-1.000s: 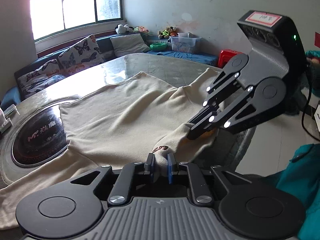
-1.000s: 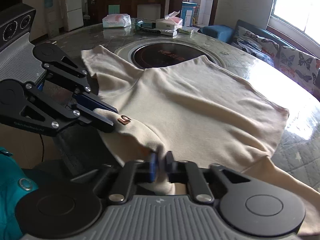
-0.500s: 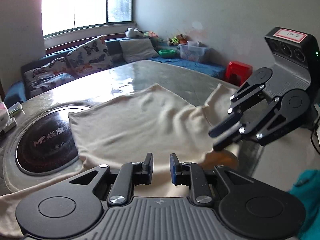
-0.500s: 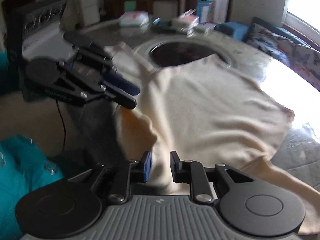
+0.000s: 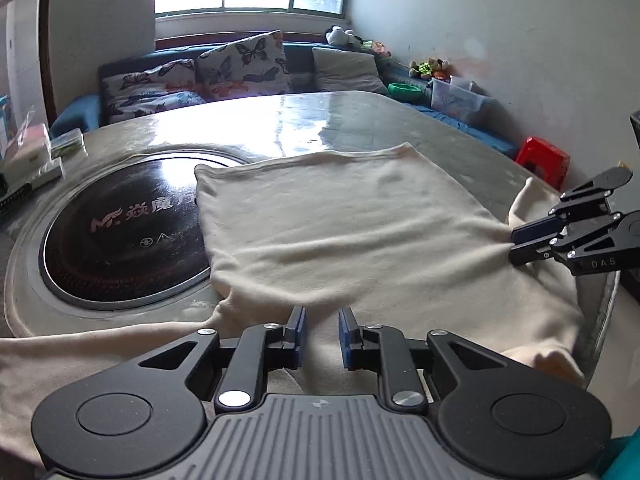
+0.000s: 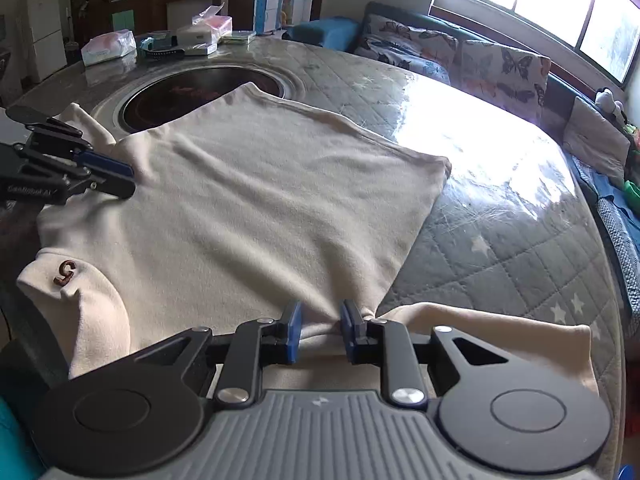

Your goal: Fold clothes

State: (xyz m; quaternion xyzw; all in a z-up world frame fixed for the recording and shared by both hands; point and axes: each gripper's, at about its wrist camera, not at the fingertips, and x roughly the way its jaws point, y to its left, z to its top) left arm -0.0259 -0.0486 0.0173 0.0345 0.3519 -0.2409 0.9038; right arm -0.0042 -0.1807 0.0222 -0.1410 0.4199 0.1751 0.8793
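Note:
A cream sweater (image 5: 340, 224) lies flat on the round table (image 5: 320, 120), hem far from me, collar (image 6: 68, 280) drooping over the near edge. My left gripper (image 5: 322, 334) sits low on the sweater's left side where the sleeve (image 5: 80, 348) branches off. Its jaws are slightly apart with cloth in the gap, not pinched. My right gripper (image 6: 320, 322) sits on the opposite side by the other sleeve (image 6: 500, 324), jaws equally apart, a ridge of cloth rising between them. Each gripper shows in the other's view: the right gripper (image 5: 514, 242) and the left gripper (image 6: 124, 182).
A black induction hob (image 5: 120, 232) is set into the table, partly under the sweater's far left corner. Tissue packs and boxes (image 6: 108, 46) stand at the far rim. A sofa with butterfly cushions (image 5: 236, 64) and a red stool (image 5: 544, 158) lie beyond the table.
Both grippers let go of the collar, which dropped over the table edge. They opened a little and moved apart to the sweater's two sides, now low on the cloth.

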